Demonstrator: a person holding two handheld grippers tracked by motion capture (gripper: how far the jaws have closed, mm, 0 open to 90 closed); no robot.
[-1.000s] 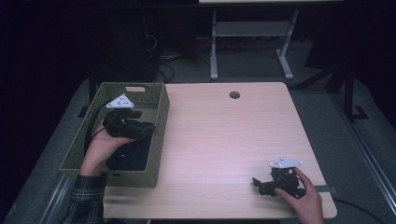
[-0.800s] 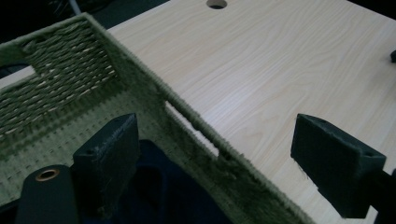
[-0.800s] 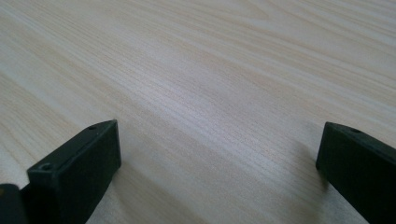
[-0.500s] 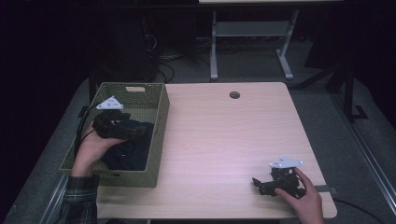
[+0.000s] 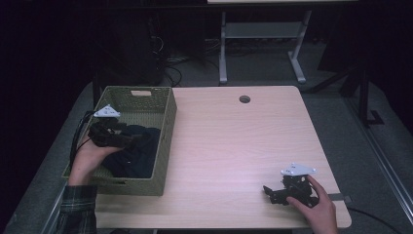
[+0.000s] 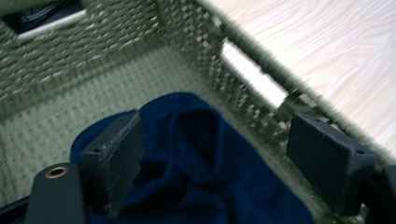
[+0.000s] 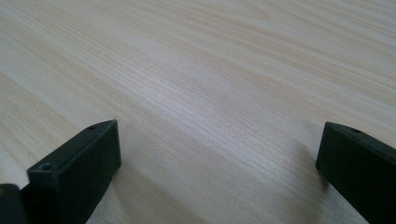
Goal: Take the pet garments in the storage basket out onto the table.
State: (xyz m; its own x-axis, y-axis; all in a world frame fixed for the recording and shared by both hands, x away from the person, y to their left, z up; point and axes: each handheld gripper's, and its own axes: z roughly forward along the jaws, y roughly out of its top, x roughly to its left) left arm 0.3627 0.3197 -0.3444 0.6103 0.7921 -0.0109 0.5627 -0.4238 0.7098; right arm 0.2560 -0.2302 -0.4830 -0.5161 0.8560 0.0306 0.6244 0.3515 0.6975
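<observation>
High view, my left gripper [image 5: 127,139]: it is inside the green woven basket [image 5: 164,141], just over the dark blue cloth [image 5: 139,158].
High view, basket: it sits on the left part of the wooden table [image 5: 234,146], with its side at the table's edge.
High view, blue cloth: it lies bunched on the basket floor, at the end near me.
High view, my right gripper [image 5: 271,192]: it rests low at the table's near right corner, well apart from the basket. My hand is on it.
Left gripper view, jaws: they stand wide apart. They have just been closing a little. The blue cloth [image 6: 205,154] lies between and under them, but the pads do not press it.
Left gripper view, basket wall [image 6: 243,79]: it runs beside my right-hand jaw, and I cannot tell if they touch.
Right gripper view, my right gripper [image 7: 217,154]: the jaws are wide open with nothing in them.
Right gripper view, table [image 7: 210,70]: bare pale wood lies right under the jaws.
</observation>
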